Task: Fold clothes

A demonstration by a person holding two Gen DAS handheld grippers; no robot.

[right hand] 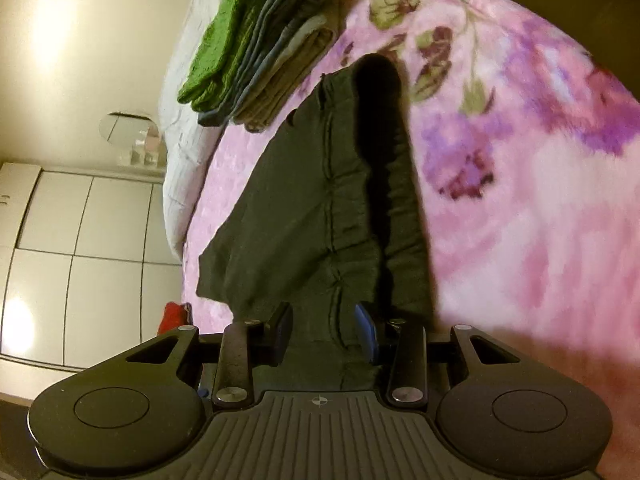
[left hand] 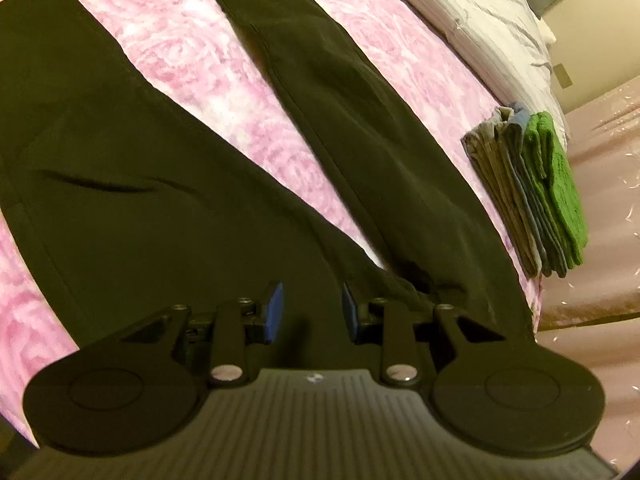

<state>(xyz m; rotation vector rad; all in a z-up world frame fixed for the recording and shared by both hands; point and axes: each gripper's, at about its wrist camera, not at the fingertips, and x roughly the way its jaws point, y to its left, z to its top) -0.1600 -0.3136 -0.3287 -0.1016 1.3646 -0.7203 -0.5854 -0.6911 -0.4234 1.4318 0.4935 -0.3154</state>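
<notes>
Dark trousers [left hand: 160,184] spread on our pink blanket [left hand: 192,52]
Left gripper [left hand: 312,312] narrowly parted over cloth; right gripper [right hand: 326,330] parted around the waistband, grip unclear; folded stack [left hand: 532,196] beside.

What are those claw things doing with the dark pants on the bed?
A person is folding clothes with a claw in each hand. Dark pants lie spread on the pink flowery blanket. The left claw hovers open over them, holding nothing. The right claw is at the waistband end, its fingers apart with cloth between them, not pinching it. A stack of folded clothes, green on top, sits near the bed's edge.
</notes>
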